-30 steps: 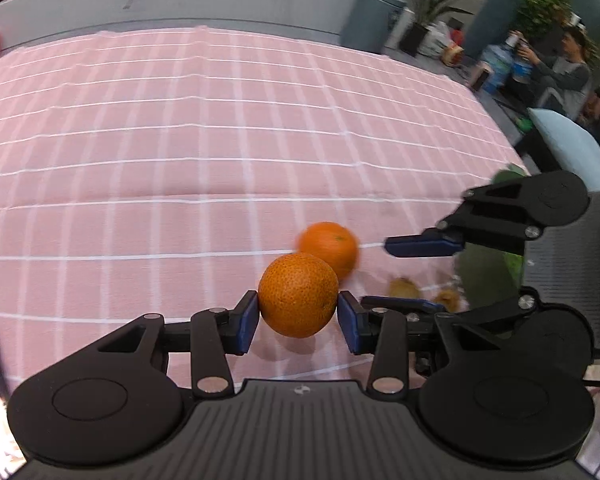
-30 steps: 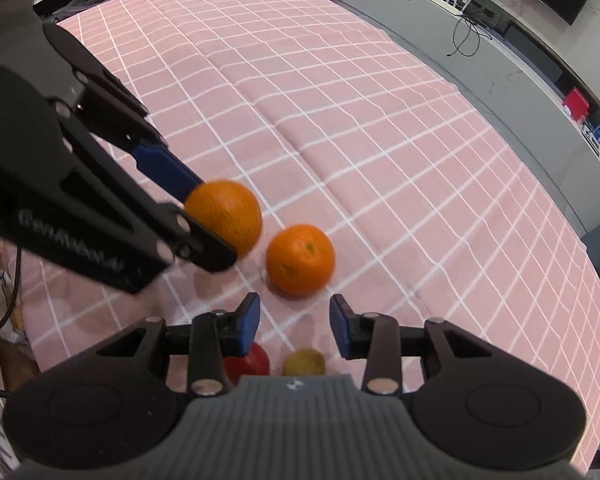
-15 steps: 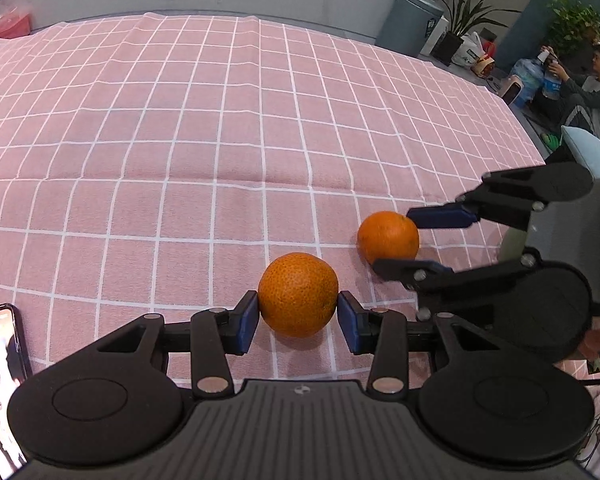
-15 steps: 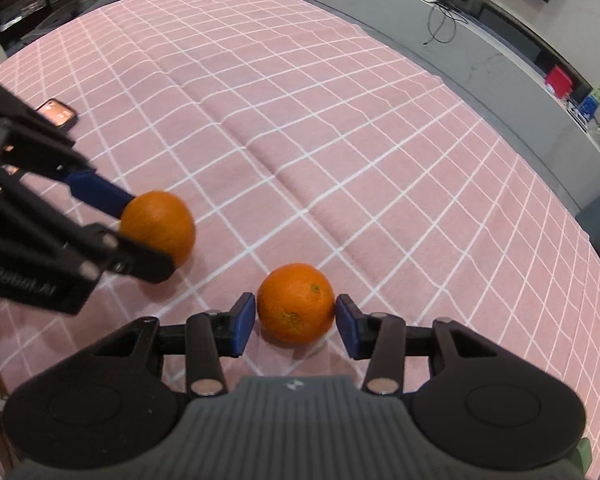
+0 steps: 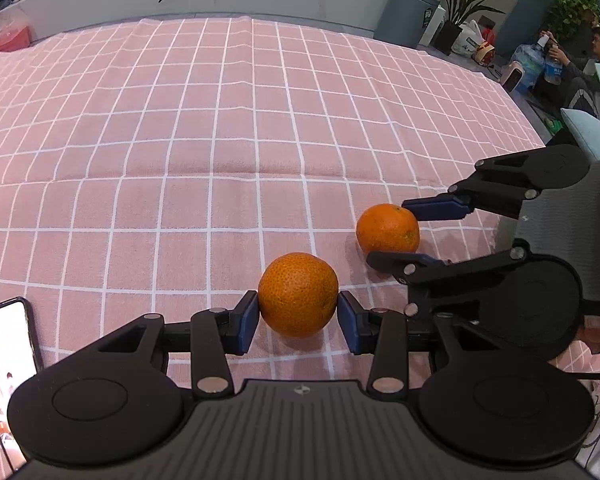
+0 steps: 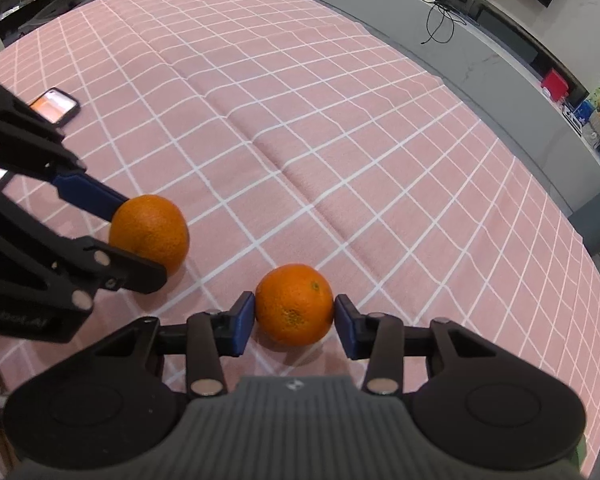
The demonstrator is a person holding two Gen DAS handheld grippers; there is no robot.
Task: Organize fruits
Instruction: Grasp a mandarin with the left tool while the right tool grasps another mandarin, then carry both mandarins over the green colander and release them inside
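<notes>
Left wrist view: left gripper is closed on the rough orange, blue pads pressing both its sides. The fruit is near round, no clear long axis; its stem end cannot be made out here. It sits low over the pink checked cloth, contact with the cloth hard to tell. Right gripper comes in from the right edge, its blue pads against the smooth orange. Phone lies at the left edge. A person sits in the far background.

Since a second ago the smooth orange has moved from just behind the rough one to well off to its right, and more of the phone is in frame.

Right wrist view: right gripper holds the smooth orange between its pads; the jaws have just been closing a little on it. A small stem mark faces up and to the right. A second earlier these jaws stood empty with the orange ahead of them. Left gripper with its rough orange sits to the left, apart
</notes>
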